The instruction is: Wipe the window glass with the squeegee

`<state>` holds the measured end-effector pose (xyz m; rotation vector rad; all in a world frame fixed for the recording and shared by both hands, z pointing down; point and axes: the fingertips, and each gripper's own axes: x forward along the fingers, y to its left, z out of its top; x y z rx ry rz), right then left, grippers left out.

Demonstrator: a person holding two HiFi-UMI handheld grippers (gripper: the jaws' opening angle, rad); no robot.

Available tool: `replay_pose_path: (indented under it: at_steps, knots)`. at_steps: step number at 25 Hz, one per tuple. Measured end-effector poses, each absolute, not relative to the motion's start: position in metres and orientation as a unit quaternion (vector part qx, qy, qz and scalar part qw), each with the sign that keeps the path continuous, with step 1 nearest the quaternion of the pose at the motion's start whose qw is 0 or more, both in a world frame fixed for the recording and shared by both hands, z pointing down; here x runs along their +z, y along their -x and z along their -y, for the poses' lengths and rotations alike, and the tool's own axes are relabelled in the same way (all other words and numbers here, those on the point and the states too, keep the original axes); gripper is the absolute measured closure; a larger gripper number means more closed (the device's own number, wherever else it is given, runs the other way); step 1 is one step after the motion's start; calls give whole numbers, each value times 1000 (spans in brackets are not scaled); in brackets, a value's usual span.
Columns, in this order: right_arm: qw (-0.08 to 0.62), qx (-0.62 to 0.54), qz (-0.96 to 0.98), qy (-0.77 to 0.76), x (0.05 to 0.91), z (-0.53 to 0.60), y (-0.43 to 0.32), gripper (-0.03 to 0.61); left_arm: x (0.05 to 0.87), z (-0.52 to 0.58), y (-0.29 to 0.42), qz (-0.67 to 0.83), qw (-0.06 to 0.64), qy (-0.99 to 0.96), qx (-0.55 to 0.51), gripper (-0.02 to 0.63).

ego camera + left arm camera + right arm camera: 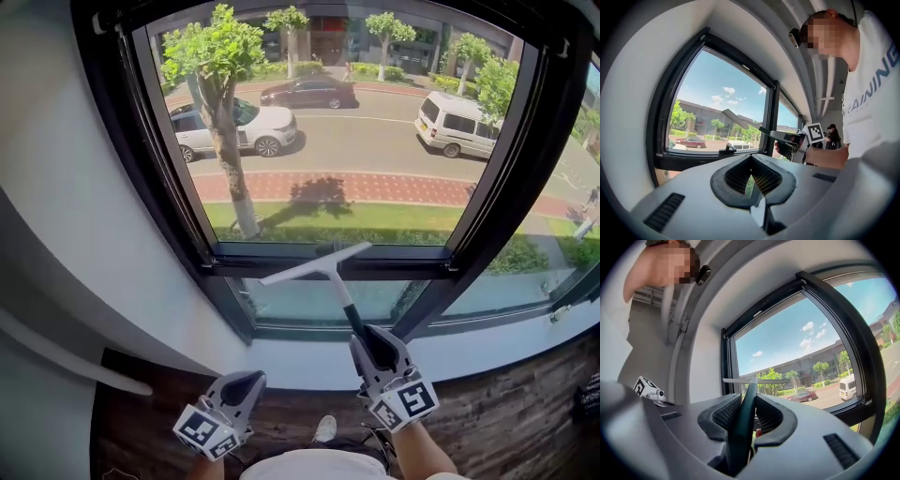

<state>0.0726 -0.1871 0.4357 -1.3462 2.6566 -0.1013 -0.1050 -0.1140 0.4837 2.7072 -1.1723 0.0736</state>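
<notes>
The squeegee (317, 263) has a white blade and a dark handle. My right gripper (373, 341) is shut on the handle's lower end and holds the blade up in front of the black crossbar under the large window glass (356, 141). Whether the blade touches the window I cannot tell. In the right gripper view the handle (744, 420) runs up between the jaws to the blade (759, 380). My left gripper (244, 384) hangs lower, to the left, shut with nothing in it. The left gripper view shows the squeegee (735, 117) and the right gripper (790, 143) beyond its own closed jaws.
The black window frame (178, 202) has a small latch handle (727, 149) on its lower bar. A narrower lower pane (300, 302) sits above the white sill (487, 345). A white wall (66, 216) stands at left, wooden floor (506, 417) below. Another person (831, 136) stands far behind.
</notes>
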Motion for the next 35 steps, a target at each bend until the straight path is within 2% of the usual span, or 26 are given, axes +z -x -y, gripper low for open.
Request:
replay_pose_path:
  at_steps: [7,17,26,35]
  knots:
    - [91,-27,-875,475,409,130,-54,480,476,54,143,408,86,-909,24,598]
    - [56,-33,-853,518,409,21,-50,479,474,-34,172,391,94,-915,-10,598]
    - [82,-20,-847,526,387,-4,-79,480,448,-54,142,377,65,-924,-13,598]
    - [74,-13,-841,535,384,-5,-145,480,432,-45,79,374,54,-926,-15,598]
